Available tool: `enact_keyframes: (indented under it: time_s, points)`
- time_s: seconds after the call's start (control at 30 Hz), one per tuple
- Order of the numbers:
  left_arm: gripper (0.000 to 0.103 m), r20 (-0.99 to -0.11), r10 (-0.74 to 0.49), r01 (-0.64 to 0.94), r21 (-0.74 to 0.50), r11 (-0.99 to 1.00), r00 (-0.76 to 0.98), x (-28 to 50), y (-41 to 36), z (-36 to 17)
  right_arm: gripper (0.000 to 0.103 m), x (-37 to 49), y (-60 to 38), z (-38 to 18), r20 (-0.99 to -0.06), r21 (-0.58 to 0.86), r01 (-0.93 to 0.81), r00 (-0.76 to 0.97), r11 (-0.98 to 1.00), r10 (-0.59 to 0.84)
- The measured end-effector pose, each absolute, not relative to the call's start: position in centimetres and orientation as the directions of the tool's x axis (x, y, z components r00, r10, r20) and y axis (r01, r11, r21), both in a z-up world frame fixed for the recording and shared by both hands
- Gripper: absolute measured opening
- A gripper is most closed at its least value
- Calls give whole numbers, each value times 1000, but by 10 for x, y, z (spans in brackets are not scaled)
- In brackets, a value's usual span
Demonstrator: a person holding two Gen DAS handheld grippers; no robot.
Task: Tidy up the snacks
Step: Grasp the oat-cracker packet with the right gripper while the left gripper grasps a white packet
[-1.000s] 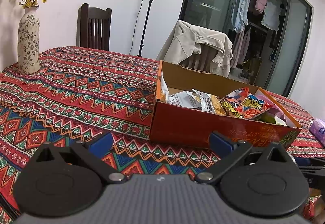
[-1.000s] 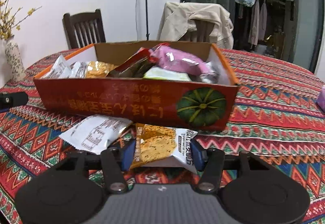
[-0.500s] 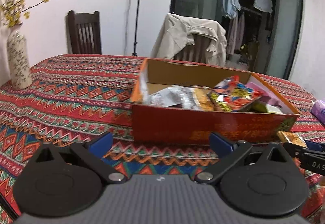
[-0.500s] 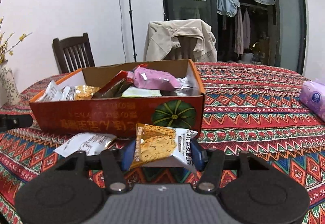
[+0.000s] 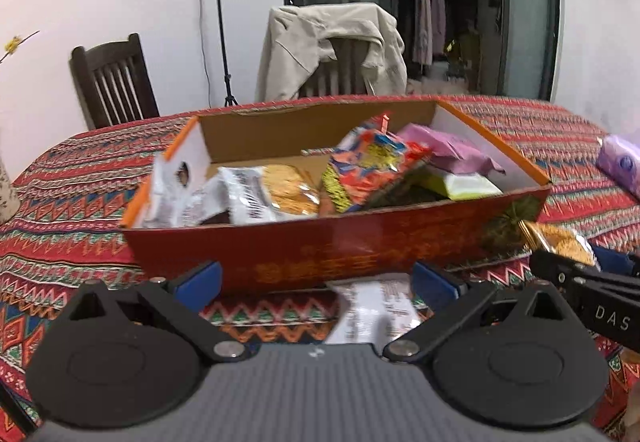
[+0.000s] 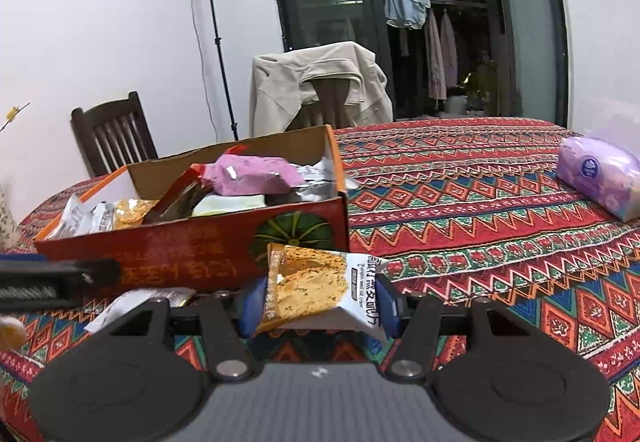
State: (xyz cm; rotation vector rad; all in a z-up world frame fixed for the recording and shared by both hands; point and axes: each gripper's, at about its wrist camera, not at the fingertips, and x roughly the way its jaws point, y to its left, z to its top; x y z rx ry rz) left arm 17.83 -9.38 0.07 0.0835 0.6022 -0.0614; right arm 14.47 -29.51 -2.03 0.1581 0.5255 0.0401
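A red cardboard box (image 5: 340, 246) (image 6: 192, 246) holds several snack packets on the patterned tablecloth. My right gripper (image 6: 318, 300) is shut on an orange-and-white cracker packet (image 6: 316, 288), held above the table in front of the box's right end; the packet also shows in the left wrist view (image 5: 560, 244). My left gripper (image 5: 316, 280) is open and empty, in front of the box's front wall. A white snack packet (image 5: 372, 312) (image 6: 136, 302) lies on the cloth between my left fingers, just before the box.
A purple tissue pack (image 6: 600, 175) lies on the table at the right. A vase (image 5: 6, 193) stands at the far left. Two chairs stand behind the table, one (image 5: 332, 53) draped with a beige jacket. A light stand (image 6: 208, 21) is by the wall.
My right gripper has risen with the cracker packet and shifted right of the box. My left gripper has swung right, so the box is centred and the white packet lies between its fingers.
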Motion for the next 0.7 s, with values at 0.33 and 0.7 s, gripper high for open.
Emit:
enact_keyframes:
  time_s: [0.33, 0.7]
  points:
    - [103, -633, 5, 85, 111, 990, 774, 194, -120, -27, 56, 144, -299, -22, -501, 175, 15, 862, 984, 76]
    - [72, -657, -57, 91, 18, 996, 751, 199, -108, -35, 56, 147, -294, -24, -521, 164, 7, 850, 986, 80]
